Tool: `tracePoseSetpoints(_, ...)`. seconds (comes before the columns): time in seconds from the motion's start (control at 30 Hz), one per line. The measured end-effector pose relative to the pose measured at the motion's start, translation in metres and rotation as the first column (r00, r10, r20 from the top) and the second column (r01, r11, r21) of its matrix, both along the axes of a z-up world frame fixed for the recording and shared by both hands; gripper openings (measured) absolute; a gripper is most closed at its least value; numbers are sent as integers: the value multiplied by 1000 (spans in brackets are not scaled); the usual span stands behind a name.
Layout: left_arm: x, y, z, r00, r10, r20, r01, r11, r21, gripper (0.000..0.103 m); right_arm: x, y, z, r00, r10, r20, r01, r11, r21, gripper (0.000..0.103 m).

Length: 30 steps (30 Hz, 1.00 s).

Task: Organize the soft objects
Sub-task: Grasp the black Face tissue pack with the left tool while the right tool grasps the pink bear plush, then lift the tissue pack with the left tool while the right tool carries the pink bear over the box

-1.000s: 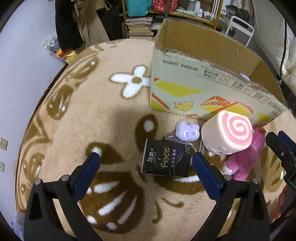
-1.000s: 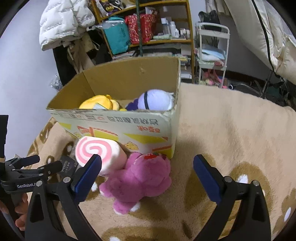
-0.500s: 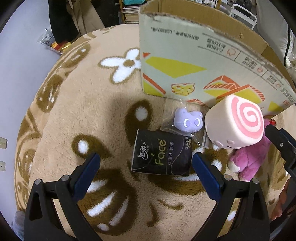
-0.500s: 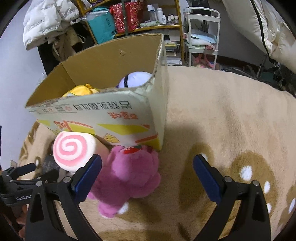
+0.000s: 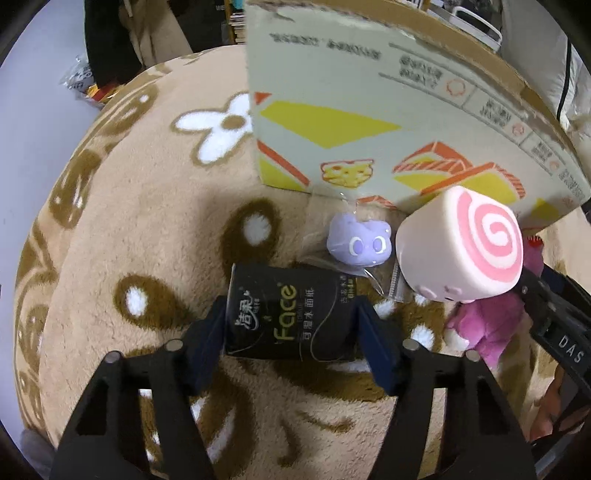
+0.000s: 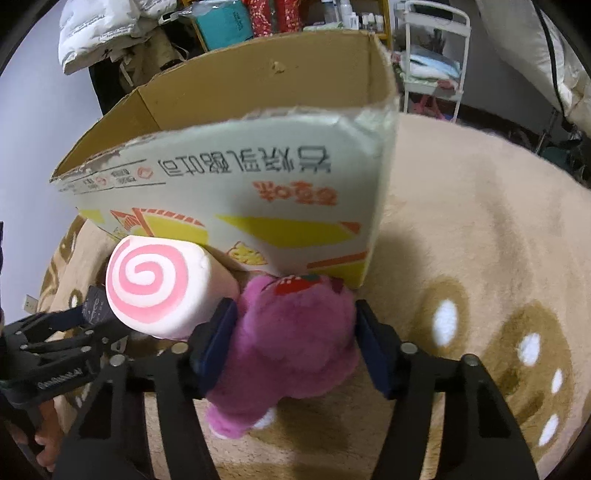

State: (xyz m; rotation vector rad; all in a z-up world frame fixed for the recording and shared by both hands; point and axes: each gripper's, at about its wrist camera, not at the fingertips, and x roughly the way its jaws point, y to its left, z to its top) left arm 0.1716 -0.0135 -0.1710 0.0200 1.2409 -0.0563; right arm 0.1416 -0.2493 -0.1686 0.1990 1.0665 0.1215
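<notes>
1. While closing, left gripper straddles a black tissue pack: glossy soft wrap, rectangular, lying flat on the rug, blue pads at both short ends and seemingly touching its edges.
2. Closing too, right gripper around a pink plush toy: fuzzy, rounded, red strawberry patch on top, both pads pressed into its fur.
3. Just beyond the tissue pack, a small purple toy: smooth, rounded, two white-ringed eyes, sealed in a clear crinkled bag.
4. Beside it, a swirl cushion: cream cylinder, smooth skin, pink spiral on the flat end, leaning against the pink plush toy and the box.
5. Behind these, a cardboard box: open top, torn rim, pale printed side with yellow and orange shapes, raw brown inside, standing on the rug.
6. Underneath everything, a rug: thick beige pile, brown blotches with white dots, one white flower.
7. Farthest off, a cluttered room: shelves with bags and bottles, a white padded jacket, a white rack, grey floor.
</notes>
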Motion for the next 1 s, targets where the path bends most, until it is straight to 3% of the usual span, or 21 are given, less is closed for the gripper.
tracePoseSetpoints(0.13,0,-4,-4,1000,-12,3,12,1000,26,65,2,-4,-3,1000,-2,-16,3,999,35,64)
tracePoseSetpoints(0.3,0,1,-5,1000,5,1,-5,1000,-13,64,3,-4,-1,1000,-10,-17,11,1000,25,61)
tracePoseSetpoints(0.57,-8,1,-3,1000,3,12,-3,1000,-8,64,-5,-9,4,1000,-26,8,26,1000,17,55)
tracePoseSetpoints(0.73,-14,-4,0,999,-3,38,1,999,37,63,-8,-13,6,999,-31,20,31,999,28,53)
tracePoseSetpoints(1.0,-23,-2,9,999,15,52,-16,1000,26,63,-14,-21,10,998,-59,31,58,997,42,52)
